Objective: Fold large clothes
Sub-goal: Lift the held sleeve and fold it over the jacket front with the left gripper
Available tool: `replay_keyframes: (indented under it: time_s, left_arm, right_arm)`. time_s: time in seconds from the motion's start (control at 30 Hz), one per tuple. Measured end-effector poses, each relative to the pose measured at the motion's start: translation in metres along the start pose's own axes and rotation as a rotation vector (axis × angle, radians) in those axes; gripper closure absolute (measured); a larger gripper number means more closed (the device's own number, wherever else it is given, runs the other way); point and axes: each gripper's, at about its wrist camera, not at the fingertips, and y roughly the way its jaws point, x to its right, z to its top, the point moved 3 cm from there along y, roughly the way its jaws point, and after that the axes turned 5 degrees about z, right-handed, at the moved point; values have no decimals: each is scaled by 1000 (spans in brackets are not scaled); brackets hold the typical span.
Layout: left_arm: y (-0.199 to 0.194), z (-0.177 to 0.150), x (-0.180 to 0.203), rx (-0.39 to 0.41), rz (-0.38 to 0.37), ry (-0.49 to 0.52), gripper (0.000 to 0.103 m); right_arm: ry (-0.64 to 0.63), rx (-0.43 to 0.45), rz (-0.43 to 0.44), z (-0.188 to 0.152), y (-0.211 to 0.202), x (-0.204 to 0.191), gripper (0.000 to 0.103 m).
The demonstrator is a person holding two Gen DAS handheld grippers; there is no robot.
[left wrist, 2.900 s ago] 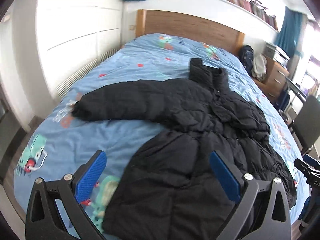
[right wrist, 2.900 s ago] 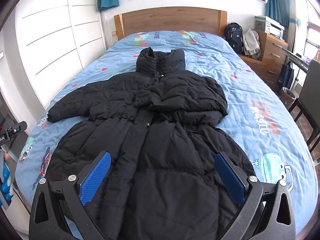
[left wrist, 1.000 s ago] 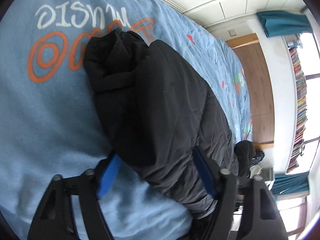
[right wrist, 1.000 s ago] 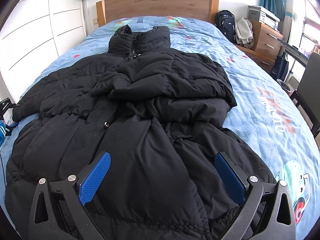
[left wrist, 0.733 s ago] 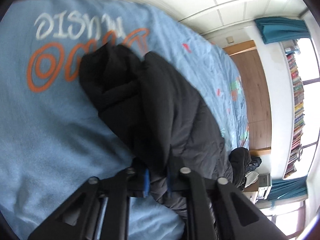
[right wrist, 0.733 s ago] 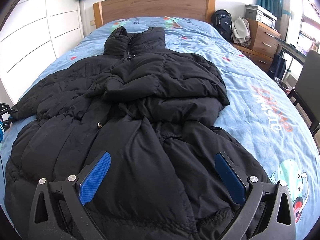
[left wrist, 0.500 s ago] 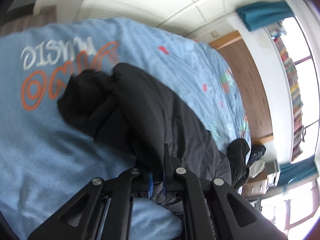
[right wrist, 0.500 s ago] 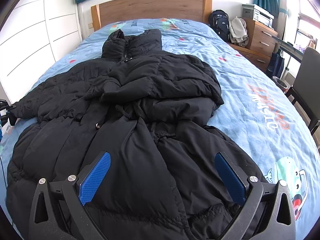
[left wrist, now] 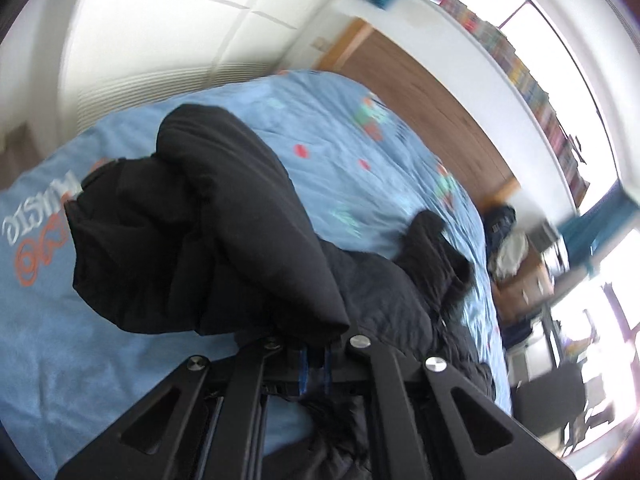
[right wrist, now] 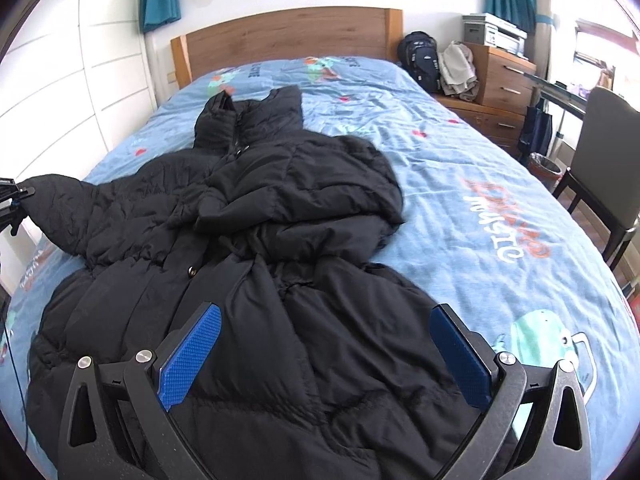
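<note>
A large black puffer coat (right wrist: 248, 248) lies front-up on the blue bed (right wrist: 500, 208), collar toward the headboard. Its right sleeve is folded across the chest. My left gripper (left wrist: 314, 364) is shut on the coat's left sleeve (left wrist: 208, 240) and holds it lifted off the bed; the sleeve end hangs bunched. In the right wrist view the left gripper (right wrist: 12, 196) shows at the far left edge, holding that sleeve (right wrist: 60, 204). My right gripper (right wrist: 324, 356) is open and empty above the coat's lower hem.
A wooden headboard (right wrist: 288, 40) stands at the far end. A white panelled wall (right wrist: 60, 92) runs along the bed's left side. A backpack (right wrist: 420, 60), a wooden dresser (right wrist: 504, 84) and a dark chair (right wrist: 604, 184) stand to the right of the bed.
My left gripper closed on the left sleeve near its cuff and has raised it off the bed, swinging toward the coat's body. My right gripper has stayed open above the hem, drawing back slightly.
</note>
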Motion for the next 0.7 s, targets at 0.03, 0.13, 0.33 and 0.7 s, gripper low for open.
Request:
replay_keyframes:
  time_s: [0.03,0.13,0.33,0.7]
  left_arm:
    - [-4,-4,13,-3,-7,26,99]
    - [-7,-21,58,-24,-30,114,99]
    - [-5,-71,128,-80,-69,260,99]
    - [35,-178,198,-256,-81,455,99]
  right_arm:
    - [5,4,-1,1,-3,3,1]
    - [22,19,-9,1,-12,13,1]
    - [63,29,-24,-4,-24,34,1]
    - [131,19,-26,-18,-24,60,1]
